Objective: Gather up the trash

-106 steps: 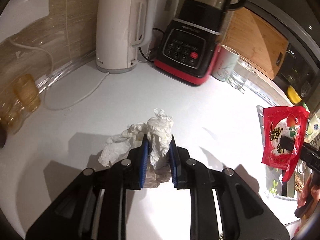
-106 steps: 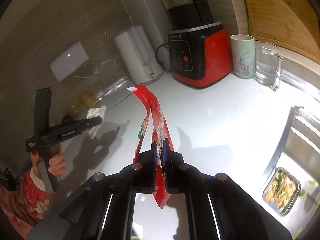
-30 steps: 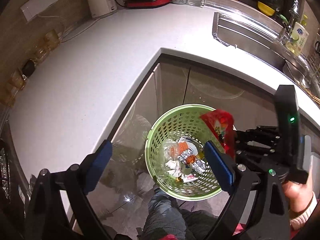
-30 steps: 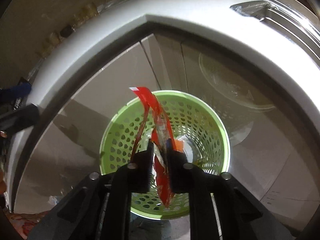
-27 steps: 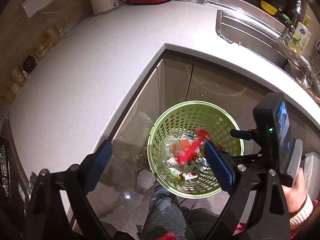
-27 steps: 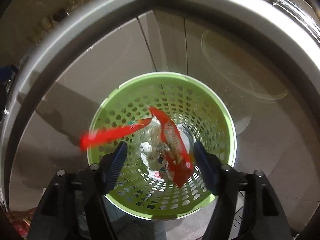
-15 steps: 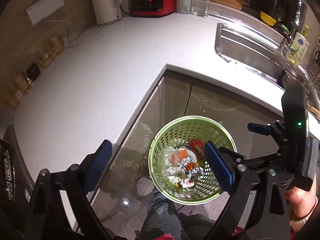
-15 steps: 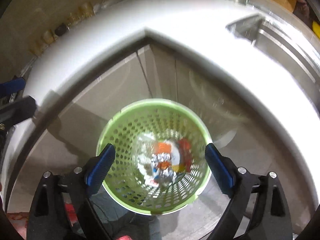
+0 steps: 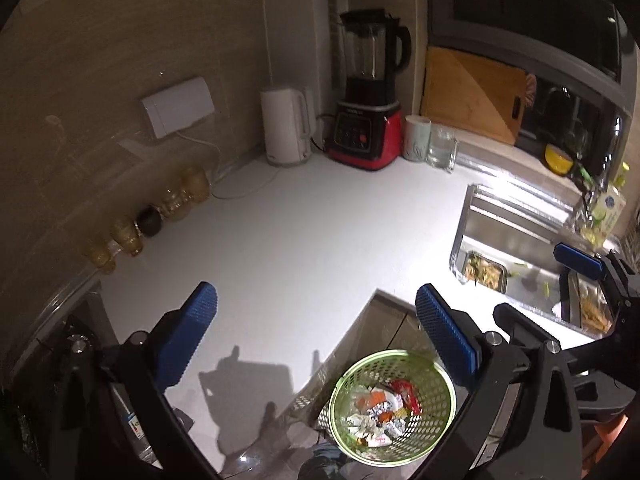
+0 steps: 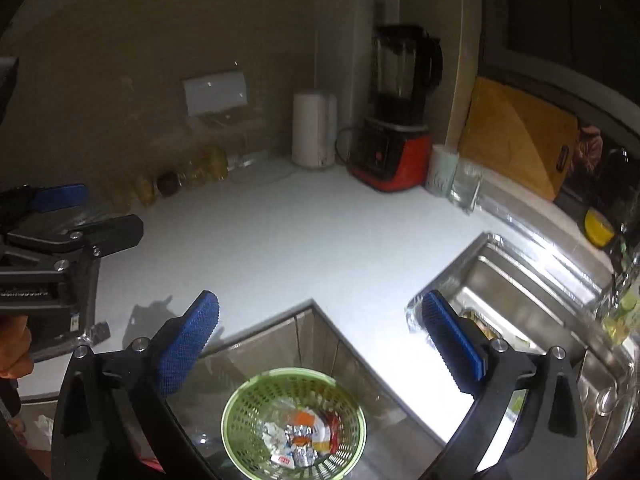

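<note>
- Left wrist view: the left gripper (image 9: pixel 316 316) has its blue pads spreading apart with nothing between them. Low in frame the green basket (image 9: pixel 440 432) stands on the floor in front of the cabinet corner, holding the trash (image 9: pixel 380 412): a red wrapper (image 9: pixel 406 394), crumpled foil and white paper scraps. The white surface (image 9: pixel 320 240) shows no loose litter.
- Left wrist view, handling: the scraps look light, soft and crushable; the foil and wrapper are probably slippery, so a pinch on a bunched fold would hold best.
- Right wrist view: the right gripper (image 10: pixel 320 336) is likewise widening, jaws empty. The basket sits directly below, its perforated wall thin and likely flexible. The sink (image 10: pixel 520 280) lies to the right; a food tray seems to rest in it, though the pad partly hides it.
</note>
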The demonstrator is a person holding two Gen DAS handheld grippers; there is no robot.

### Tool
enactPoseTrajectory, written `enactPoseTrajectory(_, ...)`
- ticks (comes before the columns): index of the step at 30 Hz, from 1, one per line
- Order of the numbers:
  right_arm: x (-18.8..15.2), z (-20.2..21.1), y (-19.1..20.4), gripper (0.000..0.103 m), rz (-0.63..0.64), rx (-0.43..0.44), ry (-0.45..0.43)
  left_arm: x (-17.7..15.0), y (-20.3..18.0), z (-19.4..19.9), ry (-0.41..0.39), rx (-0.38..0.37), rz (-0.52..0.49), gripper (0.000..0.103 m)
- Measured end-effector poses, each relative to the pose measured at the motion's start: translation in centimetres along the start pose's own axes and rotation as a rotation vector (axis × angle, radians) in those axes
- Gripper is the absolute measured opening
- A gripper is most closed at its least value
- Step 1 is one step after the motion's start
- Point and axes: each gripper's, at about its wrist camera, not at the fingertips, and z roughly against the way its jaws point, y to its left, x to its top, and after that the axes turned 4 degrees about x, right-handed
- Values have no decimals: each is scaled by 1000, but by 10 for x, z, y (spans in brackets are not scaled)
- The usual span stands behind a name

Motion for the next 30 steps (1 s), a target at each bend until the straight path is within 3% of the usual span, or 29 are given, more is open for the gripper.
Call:
enactPoseTrajectory(5, 45, 49, 10, 101, 66, -29, -147, 31, 24, 55, -132, 81, 62, 95)
enactPoseTrajectory(10, 64, 93, 15, 101, 60, -31, -267, 39, 31, 96, -223, 162, 104, 95)
enactPoseTrajectory(16, 60, 115, 16, 101, 30, 11, -324, 29, 23, 109, -216, 176, 106, 95)
enactPoseTrajectory(30, 54, 126, 17, 101, 36, -4, -330, 18, 10, 103, -180, 167, 86, 95)
